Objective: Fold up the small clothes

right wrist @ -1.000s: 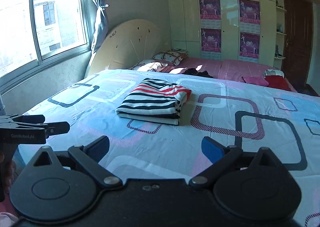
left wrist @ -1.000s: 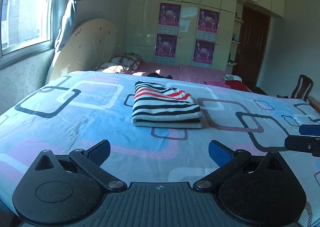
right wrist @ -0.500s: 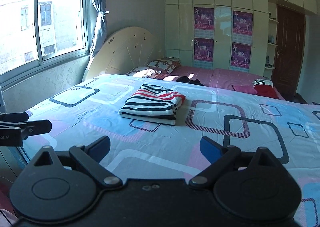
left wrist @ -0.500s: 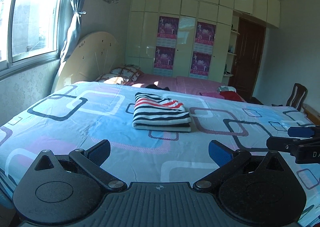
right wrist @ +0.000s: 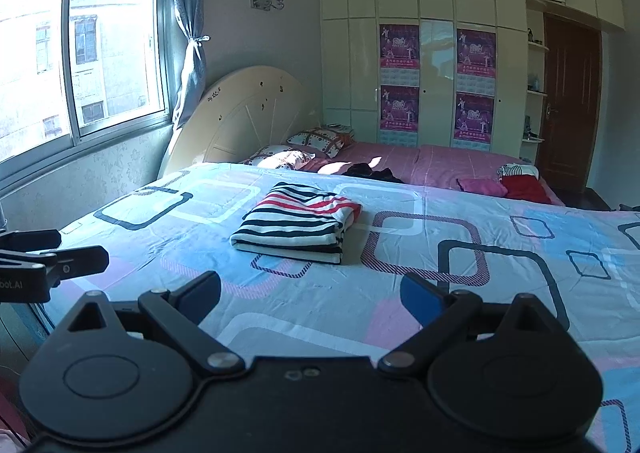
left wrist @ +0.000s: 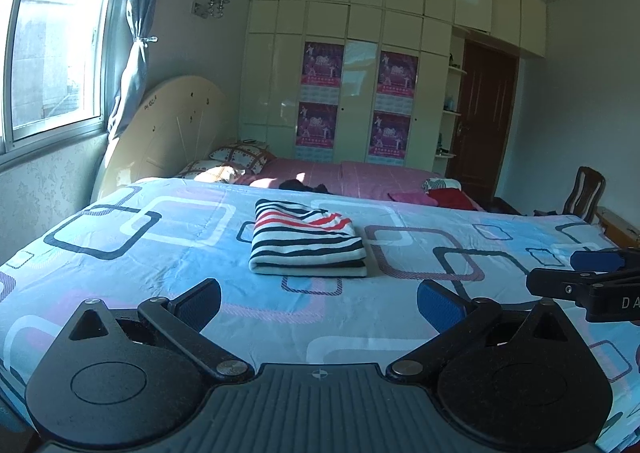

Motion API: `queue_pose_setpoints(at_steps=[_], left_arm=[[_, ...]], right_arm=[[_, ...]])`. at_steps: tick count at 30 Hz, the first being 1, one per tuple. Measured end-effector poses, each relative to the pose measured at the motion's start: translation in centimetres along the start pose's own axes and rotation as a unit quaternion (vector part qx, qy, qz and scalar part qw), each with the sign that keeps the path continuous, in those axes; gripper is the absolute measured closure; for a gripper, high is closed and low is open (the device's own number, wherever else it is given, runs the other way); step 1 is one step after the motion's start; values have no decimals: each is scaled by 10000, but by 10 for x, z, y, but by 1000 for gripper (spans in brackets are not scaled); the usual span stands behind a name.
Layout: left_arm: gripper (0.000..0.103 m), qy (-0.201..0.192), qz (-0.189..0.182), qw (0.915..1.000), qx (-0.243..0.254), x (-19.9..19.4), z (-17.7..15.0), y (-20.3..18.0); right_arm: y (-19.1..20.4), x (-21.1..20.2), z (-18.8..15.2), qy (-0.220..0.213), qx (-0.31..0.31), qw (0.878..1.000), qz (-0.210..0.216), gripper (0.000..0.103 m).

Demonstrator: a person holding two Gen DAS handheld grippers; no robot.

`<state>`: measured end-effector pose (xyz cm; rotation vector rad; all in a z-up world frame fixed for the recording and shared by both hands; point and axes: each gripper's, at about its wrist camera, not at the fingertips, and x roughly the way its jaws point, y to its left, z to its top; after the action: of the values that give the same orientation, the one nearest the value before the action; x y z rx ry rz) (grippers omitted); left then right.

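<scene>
Left gripper (left wrist: pixel 319 298) and right gripper (right wrist: pixel 310 291): jaws spread, empty, held low over near edge of sheet (left wrist: pixel 120 273). Shirt (left wrist: pixel 306 239) folded flat mid-sheet, well ahead of both. Fold judged complete; next, fetch another garment

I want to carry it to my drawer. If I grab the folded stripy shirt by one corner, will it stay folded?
Probably not. The striped shirt is soft cloth in loose layers, so it would likely droop and unfold. It looks light, and would probably slide easily on the smooth bedsheet.
</scene>
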<state>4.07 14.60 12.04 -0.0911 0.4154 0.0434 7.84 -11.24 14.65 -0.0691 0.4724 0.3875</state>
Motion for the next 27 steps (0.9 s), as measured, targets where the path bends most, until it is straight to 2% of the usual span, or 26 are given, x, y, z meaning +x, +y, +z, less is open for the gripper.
queue_pose_setpoints(at_steps=[27], left_arm=[[0,-22,3,10000,16,1,8,9]], right_arm=[[7,5,6,-67,32,10000,10,7]])
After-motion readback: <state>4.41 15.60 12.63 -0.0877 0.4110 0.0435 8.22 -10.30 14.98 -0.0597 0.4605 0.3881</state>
